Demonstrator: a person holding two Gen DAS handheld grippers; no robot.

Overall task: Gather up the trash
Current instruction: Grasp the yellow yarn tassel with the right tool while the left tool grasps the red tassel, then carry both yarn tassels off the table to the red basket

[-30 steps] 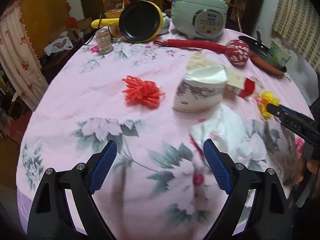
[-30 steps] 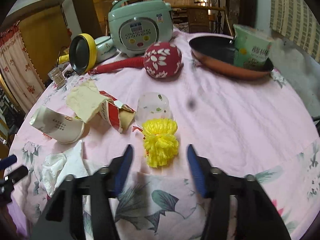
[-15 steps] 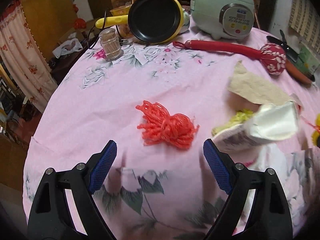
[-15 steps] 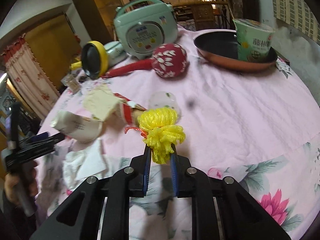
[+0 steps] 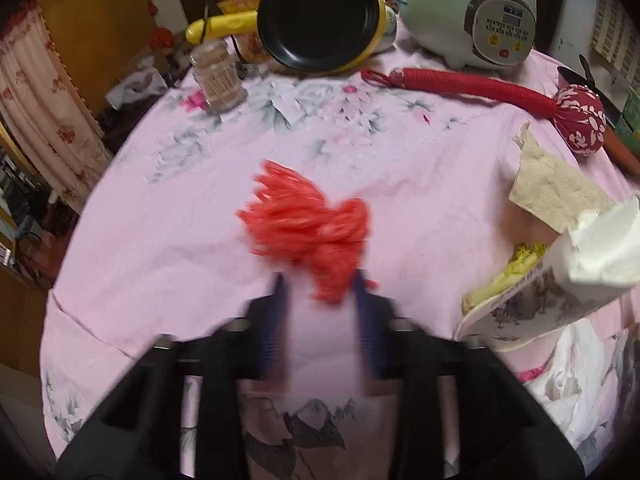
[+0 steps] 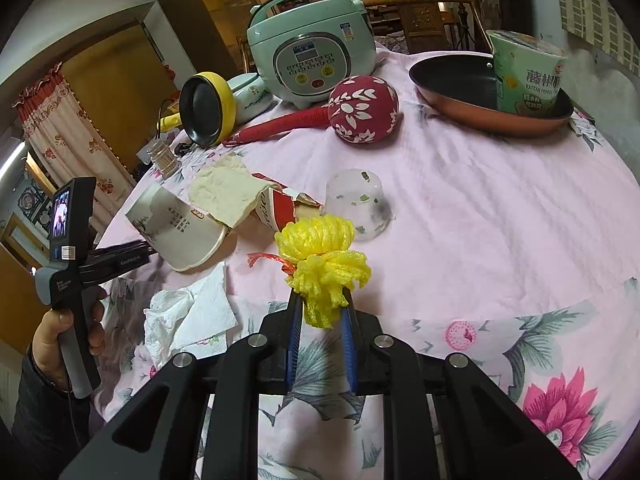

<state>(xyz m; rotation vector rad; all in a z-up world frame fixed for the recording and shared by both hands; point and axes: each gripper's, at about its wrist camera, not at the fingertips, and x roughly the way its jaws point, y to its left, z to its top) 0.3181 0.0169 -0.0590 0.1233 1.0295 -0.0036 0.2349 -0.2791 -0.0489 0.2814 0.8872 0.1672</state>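
Note:
A red foam net [image 5: 308, 228] lies on the pink flowered tablecloth [image 5: 168, 240]. My left gripper [image 5: 320, 284] is blurred, its jaws narrowed around the net's near end; contact is unclear. My right gripper [image 6: 320, 304] is shut on a yellow foam net [image 6: 324, 260] and holds it above the cloth. Other trash lies between them: a tipped white paper cup [image 6: 176, 232], a torn red cup with a paper piece [image 6: 256, 204], crumpled tissue [image 6: 192, 320] and a clear plastic cup [image 6: 356, 204] upside down. The left gripper's handle [image 6: 68, 272] shows in the right wrist view.
At the back stand a green rice cooker [image 6: 312, 48], a yellow pan [image 5: 320, 16], a red massage hammer [image 6: 360, 110], a toothpick jar [image 5: 218, 76] and a copper pan [image 6: 488, 96] holding a noodle cup [image 6: 528, 76]. The table edge drops off at the left.
My left gripper moved forward to the red net and its jaws closed in from wide open. My right gripper shut on the yellow net and lifted it.

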